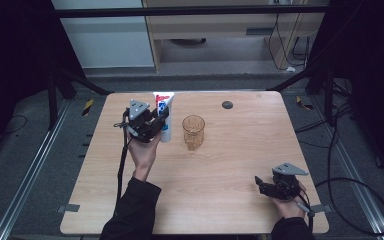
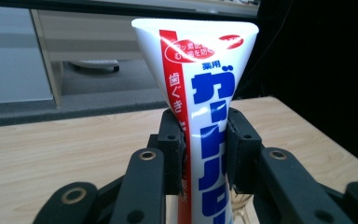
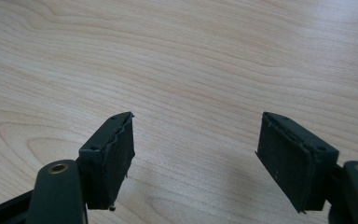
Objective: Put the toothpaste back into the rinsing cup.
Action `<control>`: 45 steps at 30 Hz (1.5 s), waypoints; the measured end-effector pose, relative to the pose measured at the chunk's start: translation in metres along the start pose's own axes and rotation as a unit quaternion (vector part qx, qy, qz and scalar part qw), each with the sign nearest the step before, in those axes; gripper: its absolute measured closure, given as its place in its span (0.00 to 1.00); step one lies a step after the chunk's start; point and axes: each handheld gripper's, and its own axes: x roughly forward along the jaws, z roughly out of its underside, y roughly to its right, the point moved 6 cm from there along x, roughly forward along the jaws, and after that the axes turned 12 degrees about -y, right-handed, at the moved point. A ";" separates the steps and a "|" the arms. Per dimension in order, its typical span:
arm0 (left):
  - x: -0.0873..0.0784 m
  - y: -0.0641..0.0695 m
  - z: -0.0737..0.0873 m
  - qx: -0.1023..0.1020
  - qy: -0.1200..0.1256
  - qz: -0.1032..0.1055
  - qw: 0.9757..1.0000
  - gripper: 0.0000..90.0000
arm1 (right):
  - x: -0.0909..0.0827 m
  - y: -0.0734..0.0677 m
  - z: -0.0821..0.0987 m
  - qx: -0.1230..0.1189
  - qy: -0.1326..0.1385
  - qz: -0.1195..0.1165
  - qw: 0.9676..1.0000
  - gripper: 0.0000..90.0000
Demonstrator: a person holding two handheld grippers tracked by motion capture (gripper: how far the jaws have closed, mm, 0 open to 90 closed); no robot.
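The left gripper (image 2: pixel 206 140) clamps a glossy white toothpaste tube (image 2: pixel 200 93), flat crimped end up, beside the amber ribbed plastic cup (image 1: pixel 193 131). The right gripper (image 3: pixel 196 154) stands spread over grained wooden table (image 3: pixel 191 60).

high view: above, facing forward-down, far | gripper views: close, share wooden table (image 1: pixel 240 165)

The toothpaste tube (image 1: pixel 164 107) is white with a red stripe and blue lettering, standing upright with its flat crimped end on top. It sits at the table's far left part, just left of the amber cup, its middle pinched between 2 black jaws.
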 end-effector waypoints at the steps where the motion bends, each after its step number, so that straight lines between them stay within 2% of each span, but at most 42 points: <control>1: 0.002 0.000 -0.002 -0.002 0.002 0.000 1.000 0.78 | 0.000 0.000 0.000 0.002 0.000 -0.001 1.000 0.30; 7: 0.011 0.004 -0.010 0.001 0.013 -0.005 1.000 0.78 | 0.000 0.000 0.000 0.003 0.002 -0.001 1.000 0.30; 11: 0.017 0.007 -0.019 0.006 0.031 -0.010 0.999 0.78 | -0.001 0.000 -0.001 0.003 0.003 -0.002 1.000 0.30; 20: 0.028 0.014 -0.033 0.004 0.044 -0.010 0.999 0.78 | -0.001 0.000 -0.001 0.004 0.005 -0.002 1.000 0.30; 24: 0.034 0.016 -0.037 0.010 0.051 -0.012 0.999 0.78 | 0.000 0.001 -0.001 0.002 0.007 -0.002 1.000 0.30; 30: 0.044 0.021 -0.036 0.011 0.042 -0.012 0.999 0.78 | -0.001 0.001 -0.001 0.004 0.010 -0.004 1.000 0.30; 32: 0.048 0.022 -0.037 0.007 0.043 -0.007 0.999 0.78 | -0.001 0.000 -0.001 0.003 0.010 -0.005 1.000 0.30; 44: 0.068 0.034 -0.040 0.017 0.047 0.004 0.999 0.78 | 0.000 0.000 -0.001 -0.003 0.012 -0.004 1.000 0.30; 45: 0.071 0.035 -0.039 0.015 0.040 0.002 0.999 0.78 | 0.000 -0.001 -0.001 -0.001 0.011 -0.007 1.000 0.30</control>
